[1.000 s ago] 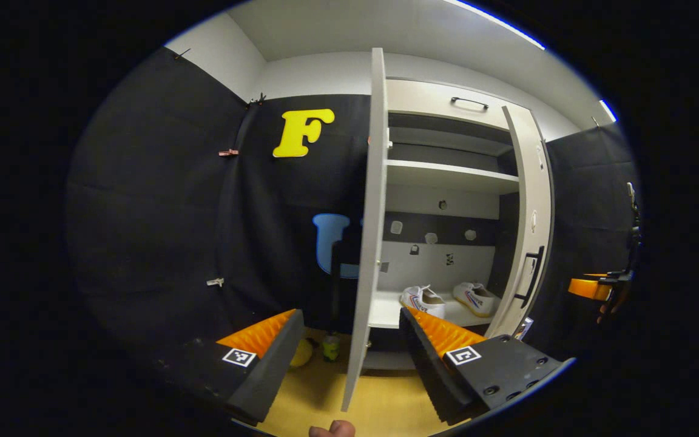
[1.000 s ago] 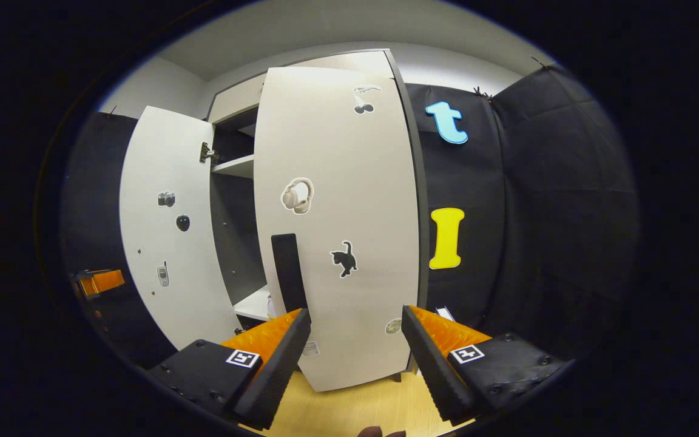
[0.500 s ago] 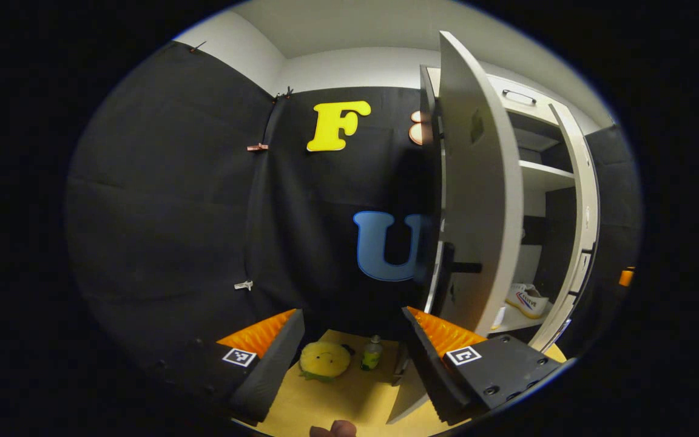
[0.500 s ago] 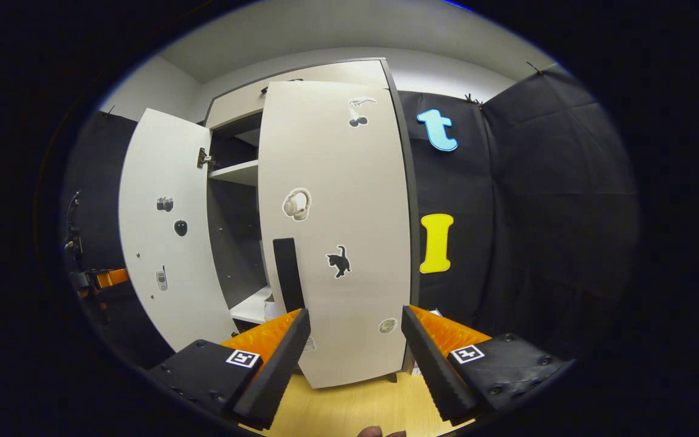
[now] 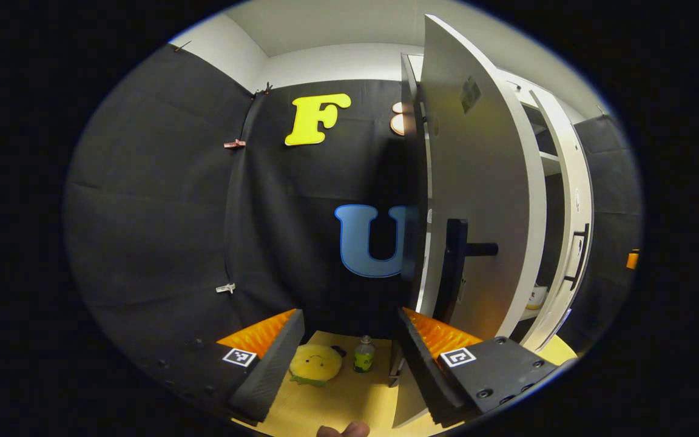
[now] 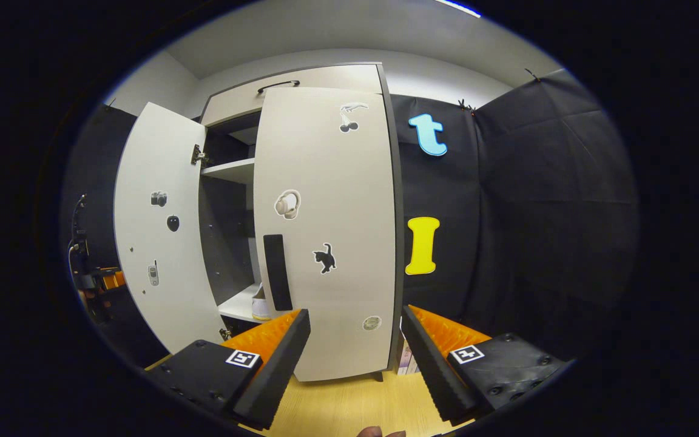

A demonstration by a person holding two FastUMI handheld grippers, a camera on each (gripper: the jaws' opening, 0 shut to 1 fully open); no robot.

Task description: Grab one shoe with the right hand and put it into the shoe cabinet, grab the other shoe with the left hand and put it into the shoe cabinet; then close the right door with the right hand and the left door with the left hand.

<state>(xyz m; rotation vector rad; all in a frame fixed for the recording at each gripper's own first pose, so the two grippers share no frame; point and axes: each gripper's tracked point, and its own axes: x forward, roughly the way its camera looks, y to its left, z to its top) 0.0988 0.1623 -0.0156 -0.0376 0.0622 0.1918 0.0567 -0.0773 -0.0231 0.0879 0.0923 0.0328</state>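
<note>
Left gripper view: both claws open, left claw (image 5: 349, 358) above plush toy (image 5: 315, 363), possibly bottle (image 5: 363, 355).

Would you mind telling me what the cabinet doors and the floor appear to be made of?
Right door: probably laminated board, matte off-white, with flat stickers and a dark edge. Left door: the same pale smooth panel, with a black bar handle. Floor: light wood or wood-look laminate with faint grain.

Left gripper (image 5: 349, 358) open, nothing between fingers. Left door (image 5: 483, 200) at 2 o'clock, ajar, outer face toward camera, black handle (image 5: 455, 267) at 3. Shoe (image 5: 537, 297) partly visible on lower shelf through the gap at 4. On wood floor (image 5: 349, 400) at 6: yellow plush (image 5: 315, 363), small green bottle (image 5: 363, 355) just beside it.
</note>
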